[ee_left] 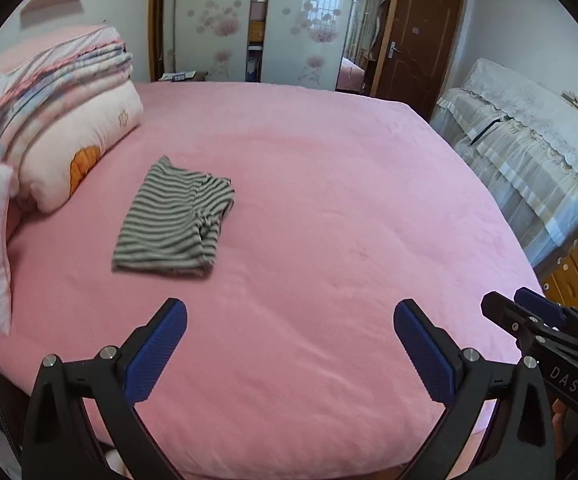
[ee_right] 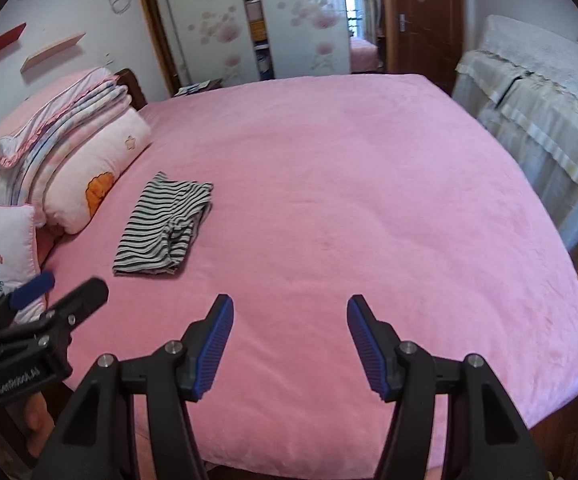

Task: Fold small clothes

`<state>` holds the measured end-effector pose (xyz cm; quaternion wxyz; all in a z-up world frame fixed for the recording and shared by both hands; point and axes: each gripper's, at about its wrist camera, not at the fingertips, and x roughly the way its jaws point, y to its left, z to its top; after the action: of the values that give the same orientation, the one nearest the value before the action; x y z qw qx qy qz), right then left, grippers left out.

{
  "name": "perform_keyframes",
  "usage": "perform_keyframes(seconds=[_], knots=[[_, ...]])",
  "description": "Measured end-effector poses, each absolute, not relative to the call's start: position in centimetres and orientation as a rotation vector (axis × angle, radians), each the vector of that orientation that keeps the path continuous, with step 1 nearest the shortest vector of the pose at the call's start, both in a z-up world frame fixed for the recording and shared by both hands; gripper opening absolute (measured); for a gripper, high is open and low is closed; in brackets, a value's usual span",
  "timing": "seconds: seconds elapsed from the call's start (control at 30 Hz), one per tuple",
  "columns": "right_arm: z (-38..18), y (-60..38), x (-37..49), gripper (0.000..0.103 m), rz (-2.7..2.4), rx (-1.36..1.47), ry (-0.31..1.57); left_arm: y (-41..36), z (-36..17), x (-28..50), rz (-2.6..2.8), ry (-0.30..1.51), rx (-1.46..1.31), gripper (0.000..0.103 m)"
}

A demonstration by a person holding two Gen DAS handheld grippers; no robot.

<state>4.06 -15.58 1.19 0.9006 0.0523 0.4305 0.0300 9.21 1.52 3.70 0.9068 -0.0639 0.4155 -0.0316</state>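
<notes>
A folded striped garment (ee_left: pixel 175 220) lies flat on the pink bed (ee_left: pixel 329 184), toward the head edge and just beside the pillows (ee_left: pixel 77 152), which carry a stack of folded quilts (ee_left: pixel 49 76). The left gripper (ee_left: pixel 291 320) hangs above the near edge of the bed with its jaws spread wide and nothing between the blue pads (ee_left: pixel 157 352); it is well apart from the garment. The right gripper (ee_right: pixel 290 312) hangs beside it, also above the near edge, jaws parted and empty, pads (ee_right: pixel 217 340) clear of the cover. Each gripper appears at the margin of the other's view. A cloth-draped cabinet (ee_right: pixel 537 112) stands beyond the foot edge, and a wardrobe (ee_left: pixel 217 20) with flowered doors beyond the far edge.
</notes>
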Motion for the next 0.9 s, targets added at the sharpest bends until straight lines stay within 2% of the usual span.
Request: perform_keyframes(seconds=[0.33, 0.9], knots=[[1.0, -17.2, -0.2, 0.06, 0.005, 0.088, 0.851, -0.7, 4.0, 4.0, 0.015, 0.821, -0.069, 0.103], [0.3, -17.0, -2.3, 0.06, 0.006, 0.048, 0.842, -1.9, 3.8, 2.7, 0.019, 0.84, -0.067, 0.103]])
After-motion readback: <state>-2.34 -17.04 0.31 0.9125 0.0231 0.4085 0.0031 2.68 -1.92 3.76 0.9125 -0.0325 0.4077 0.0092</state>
